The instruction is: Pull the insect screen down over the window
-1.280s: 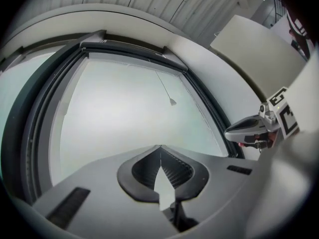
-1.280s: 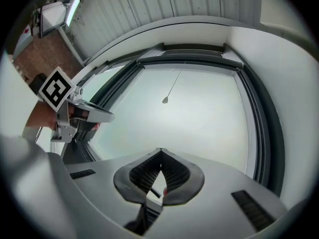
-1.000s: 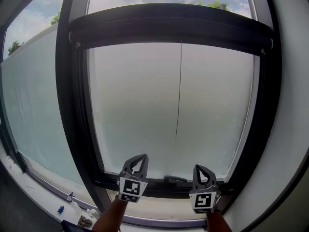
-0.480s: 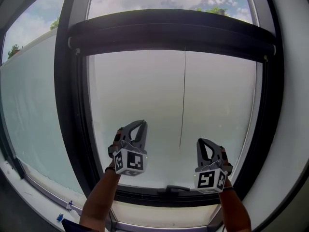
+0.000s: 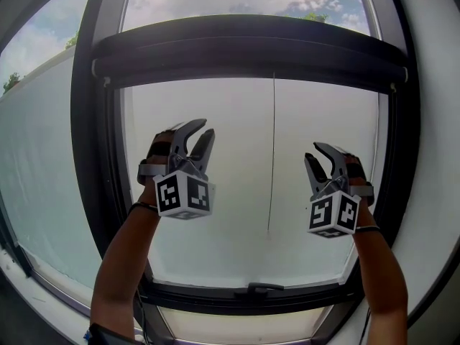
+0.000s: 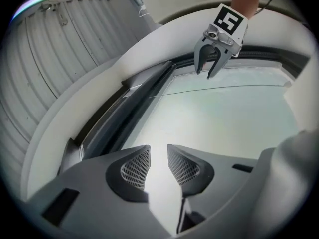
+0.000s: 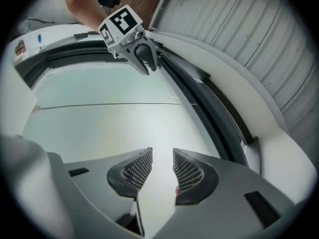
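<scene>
The insect screen's dark bar (image 5: 251, 49) runs across the top of the window, with a thin pull cord (image 5: 272, 157) hanging from it down the frosted pane. My left gripper (image 5: 203, 130) is raised at mid-window height, left of the cord. My right gripper (image 5: 316, 153) is at similar height, right of the cord. Both point up toward the bar, well below it. Each gripper's jaws are opening with nothing between them, as the left gripper (image 6: 158, 151) and right gripper (image 7: 163, 153) show in their own views. The bar (image 6: 134, 103) lies ahead of the left jaws.
A dark window frame post (image 5: 90, 192) stands at the left and another post (image 5: 399, 192) at the right. A handle (image 5: 255, 288) sits on the bottom frame. White wall (image 5: 438, 157) borders the right side. A second frosted pane (image 5: 43, 164) lies to the left.
Both grippers rose from the bottom frame to mid-window height. Their jaws, together before, now stand apart.
</scene>
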A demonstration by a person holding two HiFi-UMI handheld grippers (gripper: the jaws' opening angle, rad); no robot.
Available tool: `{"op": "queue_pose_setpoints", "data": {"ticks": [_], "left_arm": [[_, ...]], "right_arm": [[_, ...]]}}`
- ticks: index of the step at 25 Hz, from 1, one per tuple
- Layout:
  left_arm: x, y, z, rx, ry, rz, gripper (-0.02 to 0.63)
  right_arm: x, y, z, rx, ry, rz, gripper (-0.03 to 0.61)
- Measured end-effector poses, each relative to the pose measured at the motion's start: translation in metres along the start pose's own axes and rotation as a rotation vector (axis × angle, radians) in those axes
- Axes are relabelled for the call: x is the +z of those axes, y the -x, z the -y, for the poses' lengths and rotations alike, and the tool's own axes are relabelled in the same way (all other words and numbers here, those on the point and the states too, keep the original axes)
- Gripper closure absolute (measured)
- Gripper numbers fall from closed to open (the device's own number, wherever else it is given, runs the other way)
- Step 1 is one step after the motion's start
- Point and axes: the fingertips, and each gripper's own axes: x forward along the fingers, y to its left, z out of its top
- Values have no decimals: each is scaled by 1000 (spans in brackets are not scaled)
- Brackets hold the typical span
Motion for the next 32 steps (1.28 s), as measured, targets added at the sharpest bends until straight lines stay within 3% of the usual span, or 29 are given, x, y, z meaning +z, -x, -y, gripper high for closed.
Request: {"op": "queue_pose_setpoints", "data": {"ticks": [4, 7, 11, 20, 32], "left_arm": [[9, -20, -42, 34, -86, 0, 496], [13, -34, -61, 22, -153, -21, 456], [12, -51, -72, -15, -220, -83, 436], [19, -69, -86, -49, -218, -129, 431], [0, -83, -77, -152, -236, -214, 431]], "right_arm": [[10, -18, 34, -11, 106, -5, 457], [21, -31, 53, -26, 212, -3, 456], [29, -47, 85, -48, 275, -37, 443], [22, -79, 126, -48, 299, -117, 420], [17, -96, 123, 60, 382, -183, 416]]}}
